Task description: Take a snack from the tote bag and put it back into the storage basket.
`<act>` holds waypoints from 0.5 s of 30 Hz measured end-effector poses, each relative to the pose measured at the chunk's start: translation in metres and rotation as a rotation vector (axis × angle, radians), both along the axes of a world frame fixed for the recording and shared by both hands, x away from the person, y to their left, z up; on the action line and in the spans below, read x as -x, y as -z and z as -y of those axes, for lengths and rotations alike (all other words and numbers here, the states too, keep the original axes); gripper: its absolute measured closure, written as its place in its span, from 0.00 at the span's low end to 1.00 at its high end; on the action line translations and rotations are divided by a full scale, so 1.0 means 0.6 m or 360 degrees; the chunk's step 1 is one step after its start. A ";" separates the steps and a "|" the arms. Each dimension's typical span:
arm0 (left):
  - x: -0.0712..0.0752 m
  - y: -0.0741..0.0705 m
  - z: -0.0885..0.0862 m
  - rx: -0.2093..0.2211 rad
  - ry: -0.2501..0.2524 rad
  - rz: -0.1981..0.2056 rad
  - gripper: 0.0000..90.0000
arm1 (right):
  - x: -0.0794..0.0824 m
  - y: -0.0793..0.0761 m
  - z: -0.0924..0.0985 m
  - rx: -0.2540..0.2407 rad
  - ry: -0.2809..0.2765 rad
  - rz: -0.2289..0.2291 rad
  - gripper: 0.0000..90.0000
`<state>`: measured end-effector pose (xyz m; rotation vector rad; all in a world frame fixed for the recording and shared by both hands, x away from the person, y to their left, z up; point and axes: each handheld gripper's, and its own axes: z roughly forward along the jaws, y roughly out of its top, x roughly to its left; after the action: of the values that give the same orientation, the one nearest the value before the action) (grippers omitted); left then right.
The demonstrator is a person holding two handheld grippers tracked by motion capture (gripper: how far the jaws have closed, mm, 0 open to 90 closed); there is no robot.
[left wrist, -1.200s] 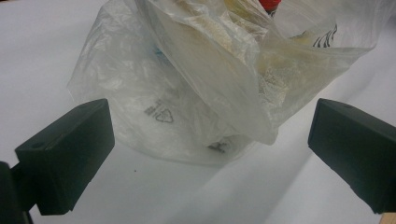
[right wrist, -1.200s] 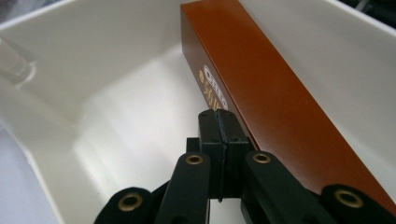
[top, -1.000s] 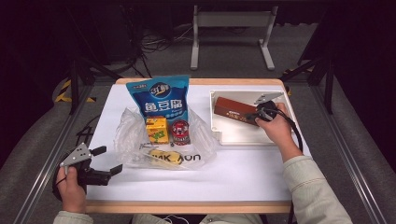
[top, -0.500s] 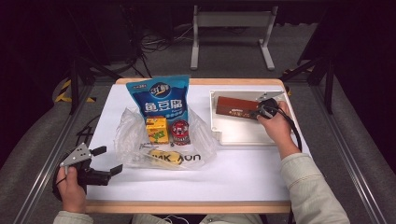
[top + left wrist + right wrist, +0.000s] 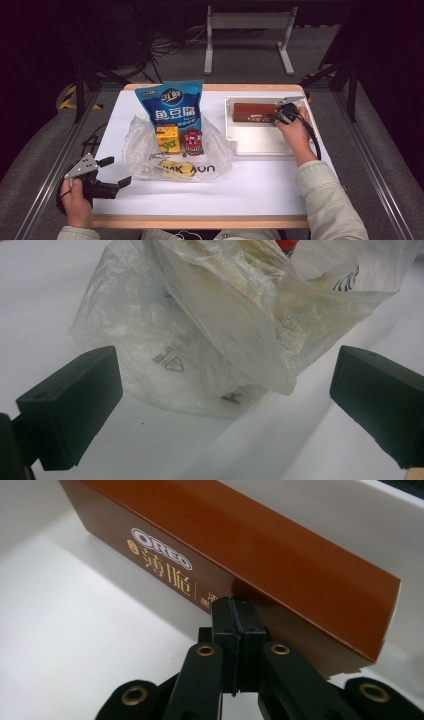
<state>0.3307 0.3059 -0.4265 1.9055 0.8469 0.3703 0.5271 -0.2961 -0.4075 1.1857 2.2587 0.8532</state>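
A brown Oreo box [image 5: 252, 112] [image 5: 240, 545] lies in the white tray [image 5: 260, 147] [image 5: 75, 630], along its far wall. My right gripper [image 5: 276, 117] [image 5: 234, 611] is shut with nothing between its jaws, and its tips press against the box's near side. My left gripper [image 5: 117, 171] [image 5: 227, 375] is held open at the table's front left corner. It faces a crumpled clear plastic bag [image 5: 150, 150] [image 5: 210, 330] and stays apart from it.
A blue snack bag [image 5: 172, 107] stands behind the plastic bag. A yellow carton [image 5: 167, 139], a red can [image 5: 192, 141] and a yellow item [image 5: 175, 167] sit in the plastic bag. The tray stands at the right rear of the white table [image 5: 250, 185].
The Oreo box has been pushed from a tilted position to lie straight along the tray's far wall, the right gripper following it. The left gripper has barely moved.
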 end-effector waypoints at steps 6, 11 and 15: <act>0.000 0.000 0.000 0.0000 0.0005 -0.0003 0.01 | -0.002 0.003 0.000 -0.0009 0.0017 -0.0013 0.99; 0.000 0.000 -0.001 0.0000 -0.0001 -0.0002 0.01 | 0.004 -0.002 -0.001 -0.0020 -0.0005 -0.0015 0.96; 0.000 0.000 -0.001 0.0005 -0.0003 -0.0003 0.01 | 0.015 -0.017 -0.008 -0.0048 -0.0042 0.0010 0.93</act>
<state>0.3307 0.3064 -0.4266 1.9024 0.8505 0.3679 0.5182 -0.2914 -0.3971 1.1672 2.2687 0.9027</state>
